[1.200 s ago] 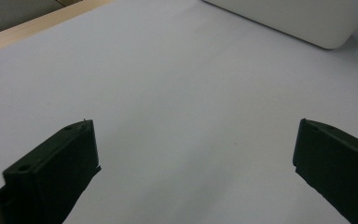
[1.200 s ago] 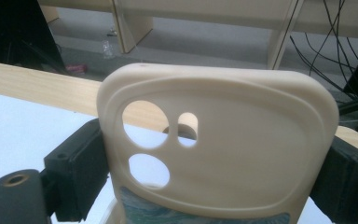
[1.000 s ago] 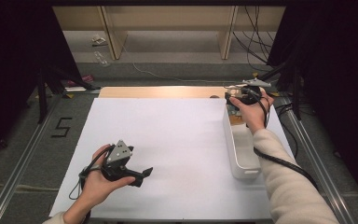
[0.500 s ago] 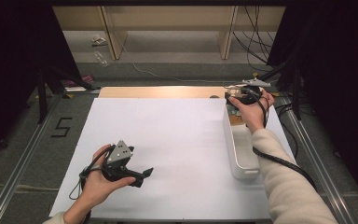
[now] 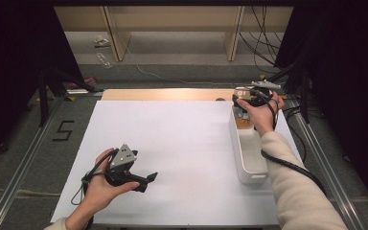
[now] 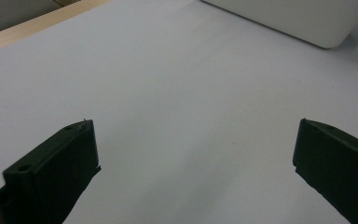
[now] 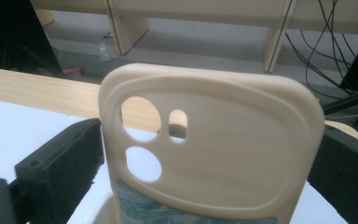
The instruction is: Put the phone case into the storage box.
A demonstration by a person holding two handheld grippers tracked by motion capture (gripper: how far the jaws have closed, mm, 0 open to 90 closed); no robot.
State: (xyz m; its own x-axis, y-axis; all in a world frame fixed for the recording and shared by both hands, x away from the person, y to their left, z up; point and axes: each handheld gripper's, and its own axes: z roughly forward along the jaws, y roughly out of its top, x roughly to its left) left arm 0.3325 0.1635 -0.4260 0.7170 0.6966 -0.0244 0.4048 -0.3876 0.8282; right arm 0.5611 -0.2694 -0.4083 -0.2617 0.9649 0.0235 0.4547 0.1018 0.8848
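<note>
Over white bin [image 5: 249,158], right tool [image 7: 205,154] gripping phone case [image 7: 223,154].

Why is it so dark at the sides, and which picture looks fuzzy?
High view: the white table is brightly lit, while both side edges sink into black shadow. Left gripper view: the white bin and table look soft and hazy. Right gripper view: the cream phone case is close up, fairly sharp.

The right gripper [image 5: 245,101] sits over the far end of the white bin [image 5: 249,158], near the tabletop's far right corner. Its jaws have just been opening. A cream phone case [image 7: 209,149] stands upright between them, and the black jaws sit right at its two sides.
</note>
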